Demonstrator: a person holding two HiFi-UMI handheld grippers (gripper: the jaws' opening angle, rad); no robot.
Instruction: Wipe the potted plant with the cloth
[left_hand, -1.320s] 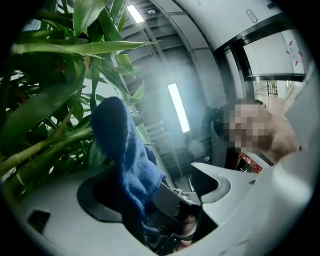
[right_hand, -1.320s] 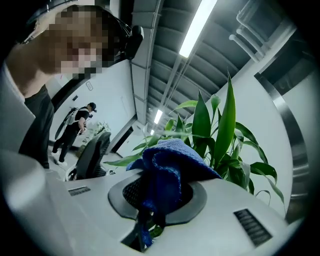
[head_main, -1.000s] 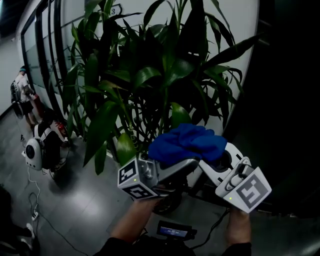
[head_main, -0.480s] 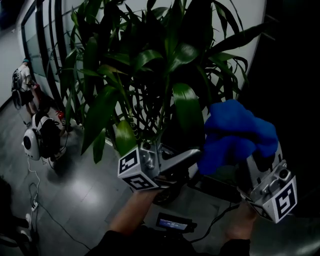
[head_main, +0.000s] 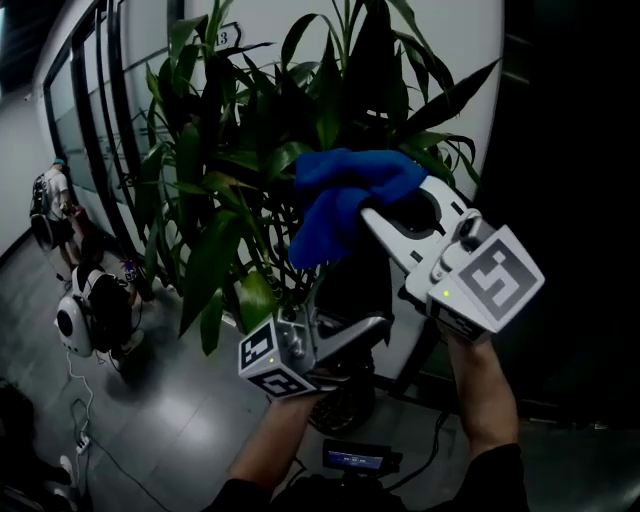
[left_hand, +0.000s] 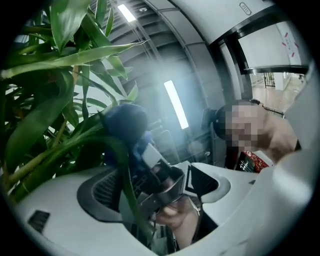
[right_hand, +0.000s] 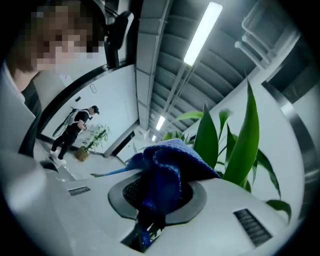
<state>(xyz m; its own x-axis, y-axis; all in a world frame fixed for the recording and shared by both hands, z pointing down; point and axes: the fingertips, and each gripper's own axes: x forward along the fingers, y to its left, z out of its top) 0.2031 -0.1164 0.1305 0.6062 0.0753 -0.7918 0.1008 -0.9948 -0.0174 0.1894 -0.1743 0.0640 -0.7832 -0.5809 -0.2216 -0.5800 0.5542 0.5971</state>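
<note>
Where glossy leaves (head_main: 205, 255) arch, the right claw (head_main: 370, 213) pinches crumpled plush cloth (head_main: 340, 190).

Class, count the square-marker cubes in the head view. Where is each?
2: one cube low centre-left on the left gripper; the other cube higher right on the right gripper holding the cloth.

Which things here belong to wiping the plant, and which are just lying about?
For the job: plant, blue cloth, right claw shut on the cloth, left claw open.
Lying about: white helmet and cable on the floor, small screen, person in the background.
</note>
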